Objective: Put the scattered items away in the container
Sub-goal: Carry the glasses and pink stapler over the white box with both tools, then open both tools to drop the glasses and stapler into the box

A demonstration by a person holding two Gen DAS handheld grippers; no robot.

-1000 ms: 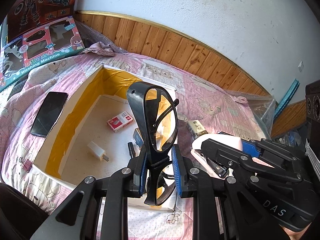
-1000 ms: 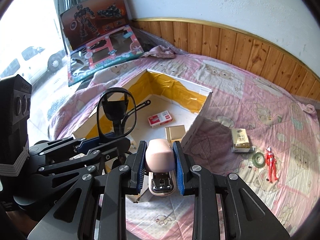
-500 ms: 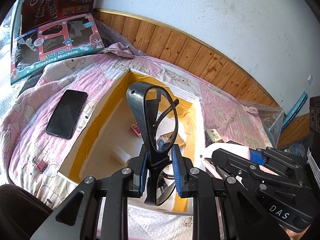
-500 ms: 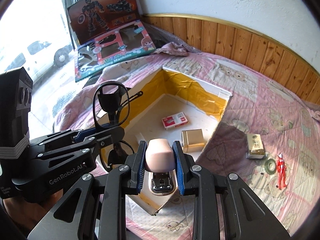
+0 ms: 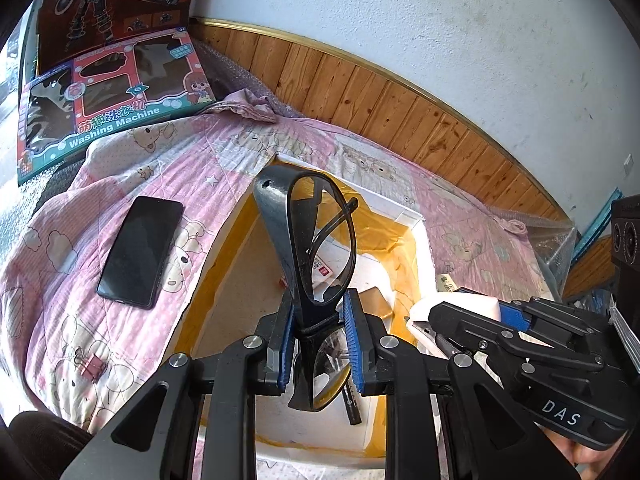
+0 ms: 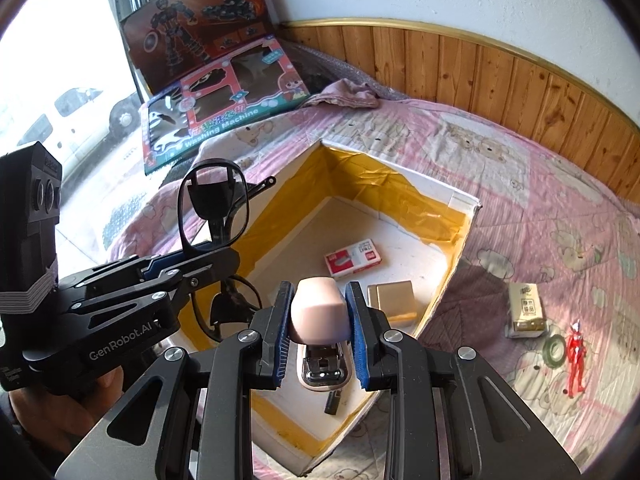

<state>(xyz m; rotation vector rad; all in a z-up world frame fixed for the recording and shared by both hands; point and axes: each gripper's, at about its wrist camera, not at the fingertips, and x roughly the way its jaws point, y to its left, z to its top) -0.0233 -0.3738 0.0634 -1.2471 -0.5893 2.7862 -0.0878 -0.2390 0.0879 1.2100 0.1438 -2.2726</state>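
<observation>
The left gripper (image 5: 320, 340) pinches a pair of black glasses (image 5: 316, 248) by the middle bridge, so one lens sticks up and the other hangs down; its blue pads (image 5: 285, 344) press on both sides. The right gripper (image 6: 320, 332) squeezes a pink stapler (image 6: 318, 312) between its pads; the shiny metal end of the stapler points down. Both grippers hang over the box (image 6: 460, 208), which is white outside and lined with yellow tape inside; the box sits on a pink blanket (image 6: 560, 208) with cartoon animals.

Inside the box lie a red and white small pack (image 6: 354, 258), a gold little box (image 6: 392, 300) just beside it, and a dark stick-like thing (image 6: 332, 402) near the front wall.

On the blanket, left of the box, lies a black phone (image 5: 140, 252), face up; near it, closer to the blanket's edge, is a pink clip (image 5: 93, 365). On the other side of the box lie a small tissue pack (image 6: 526, 310), a roll of tape (image 6: 554, 350) and a red toy figure (image 6: 576, 358); the toy touches the tape roll.

At the far end, a toy washing machine box (image 6: 224, 108) leans by the window, with a robot toy box (image 6: 192, 20) behind it.
</observation>
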